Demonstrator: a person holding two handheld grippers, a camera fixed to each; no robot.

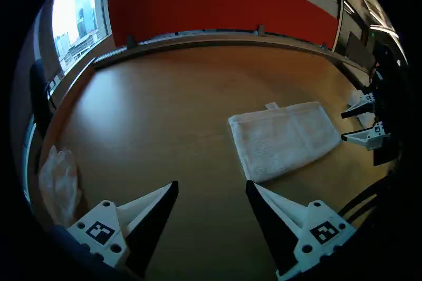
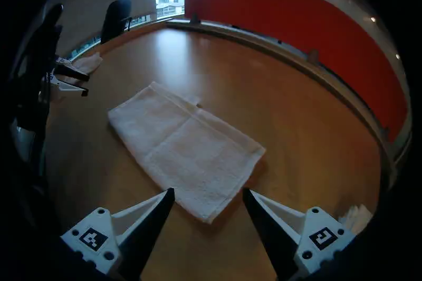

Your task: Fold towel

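Tabletop [image 1: 158,112]: brown wood with a smooth, lightly reflective surface.
Towel [image 2: 184,144]: white and folded to an oblong. It lies flat on the tabletop, diagonal in the right gripper view, with layered edges showing along its near side.
Tag [image 1: 271,105]: small and pale. It sticks out from the towel's far long edge.
Left gripper [image 1: 211,189]: low over the tabletop at the bottom of the left gripper view. The towel lies ahead and to its right, apart from the tips.
Left fingers [image 1: 150,215]: spread wide with only bare wood between them, holding nothing.
Right gripper [image 2: 207,192]: at the bottom of the right gripper view, aimed at the towel's near corner. In the left gripper view it sits at the right edge, tips just beside the towel's short end.
Right fingers [image 2: 264,223]: spread wide. The towel's near corner lies in the gap between the tips, and nothing is clamped. Whether a tip touches the cloth cannot be told.
Partition [image 1: 221,7]: red and upright, running along the far edge of the tabletop.
Window [image 1: 76,12]: bright, at the far-left corner, with buildings outside.
Chair [image 2: 116,17]: dark, standing beside the tabletop near the window.
Crumpled white material [image 1: 58,183]: at the tabletop's left edge, near the left gripper. Whether it is plastic or cloth cannot be told.
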